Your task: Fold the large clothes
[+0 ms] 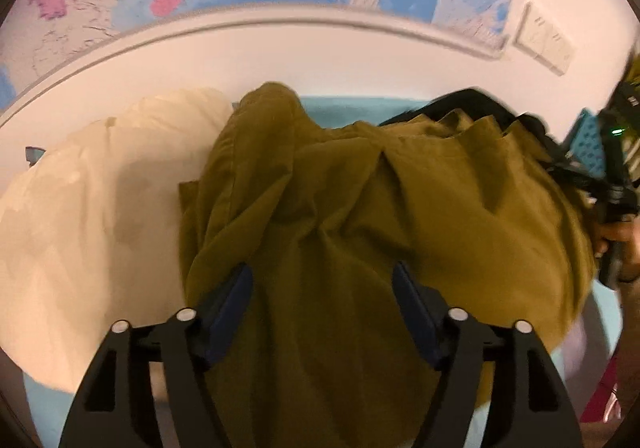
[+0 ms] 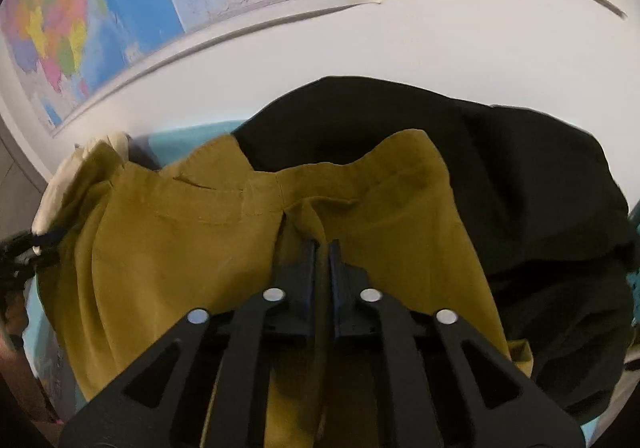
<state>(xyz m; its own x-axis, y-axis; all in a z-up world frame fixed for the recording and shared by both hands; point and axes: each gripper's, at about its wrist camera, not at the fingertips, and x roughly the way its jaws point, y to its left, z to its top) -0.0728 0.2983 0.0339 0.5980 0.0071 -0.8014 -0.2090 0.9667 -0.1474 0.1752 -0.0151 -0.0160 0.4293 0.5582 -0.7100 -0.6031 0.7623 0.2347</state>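
Observation:
An olive-yellow garment (image 1: pixel 340 207) lies bunched on a light blue surface (image 1: pixel 352 109). My left gripper (image 1: pixel 322 280) is open, its dark blue fingers (image 1: pixel 236 296) spread wide with the olive cloth draped between them. My right gripper (image 2: pixel 322 248) is shut on a fold of the olive garment (image 2: pixel 180 232) near its waistband seam. The right gripper also shows in the left wrist view (image 1: pixel 608 167) at the right edge, held in a hand. The left gripper shows in the right wrist view (image 2: pixel 24 252) at the left edge.
A cream garment (image 1: pixel 92 215) lies to the left of the olive one, and a black garment (image 2: pixel 520 207) lies behind and to its right. A white wall with a map poster (image 2: pixel 120 7) stands close behind. A wall socket plate (image 1: pixel 544 39) is at upper right.

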